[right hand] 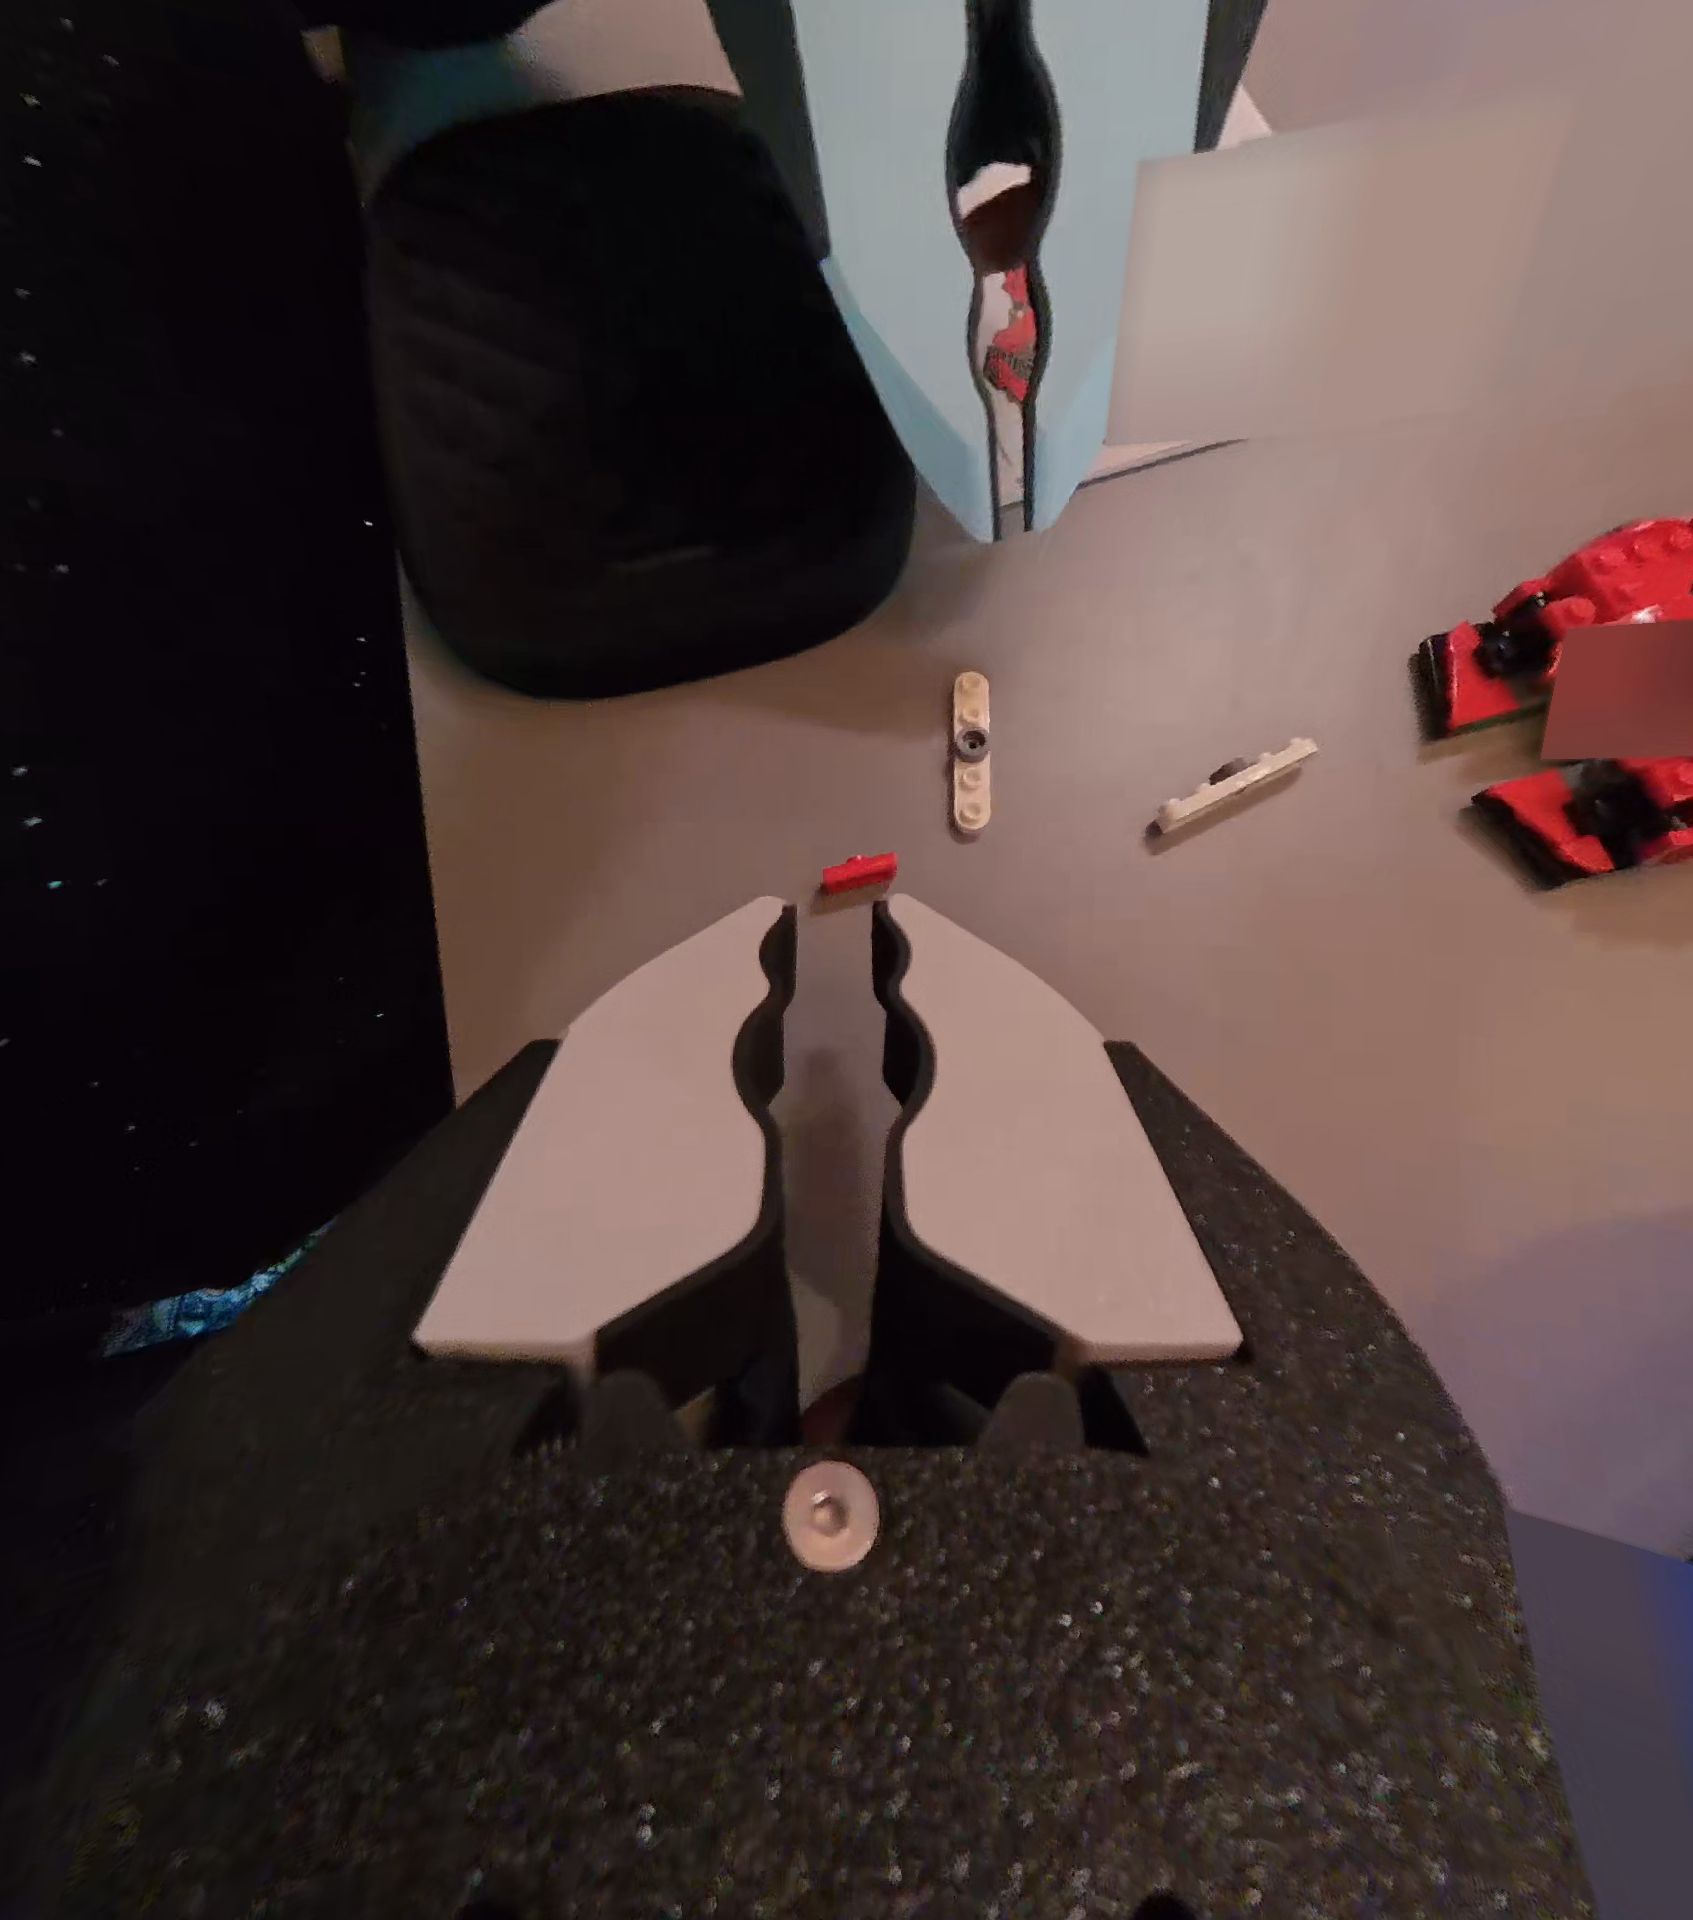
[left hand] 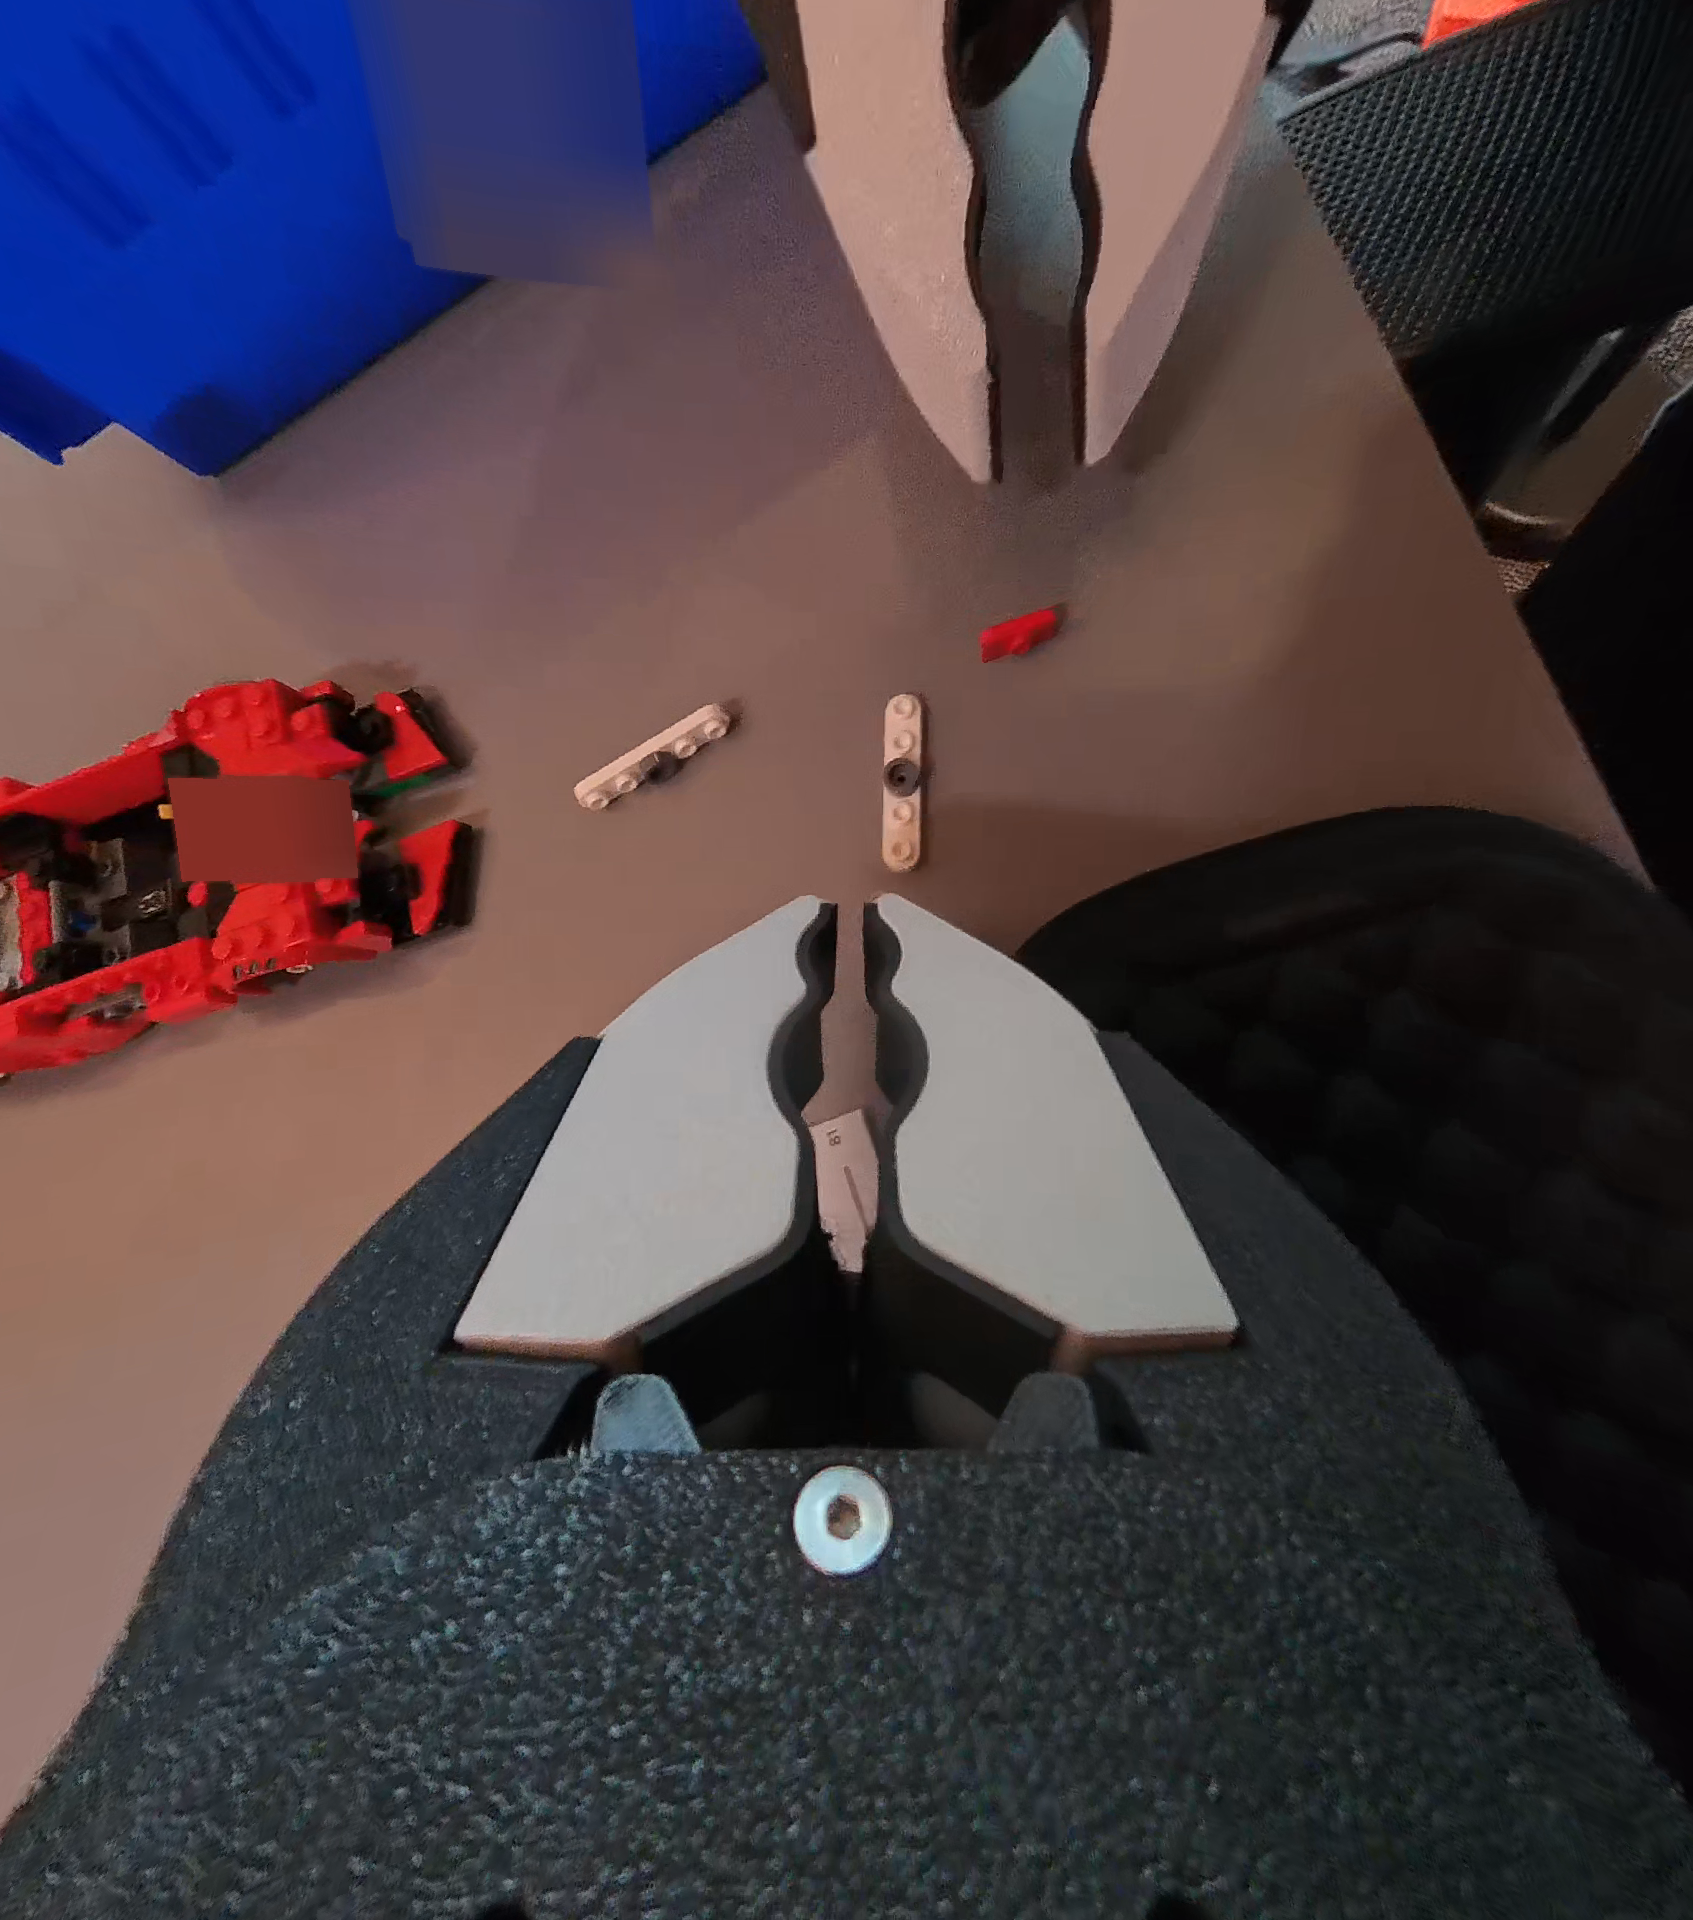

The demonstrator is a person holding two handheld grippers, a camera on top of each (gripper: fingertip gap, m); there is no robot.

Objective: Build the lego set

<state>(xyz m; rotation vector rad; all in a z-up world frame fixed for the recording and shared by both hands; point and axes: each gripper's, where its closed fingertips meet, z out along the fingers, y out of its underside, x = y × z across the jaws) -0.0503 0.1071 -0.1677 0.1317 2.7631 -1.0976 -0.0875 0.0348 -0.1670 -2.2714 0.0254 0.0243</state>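
A partly built red Lego car (left hand: 146, 883) lies on the grey table; it also shows in the right wrist view (right hand: 1652, 707). Two light grey plates with a dark centre stud lie loose: one (left hand: 902, 779) just ahead of my left gripper (left hand: 852, 904), one (left hand: 655, 756) nearer the car. A small red piece (left hand: 1021, 632) lies between the grippers, right at the tips of my right gripper (right hand: 831, 909). The left gripper's jaws stand a narrow slit apart and hold nothing. The right gripper's jaws stand wider apart and hold nothing. The two grippers face each other.
A blue bin (left hand: 146, 208) stands at the back of the table beyond the car. A black mesh chair (left hand: 1444, 1039) presses against the table edge beside the loose pieces. The table edge runs close to the red piece (right hand: 857, 873).
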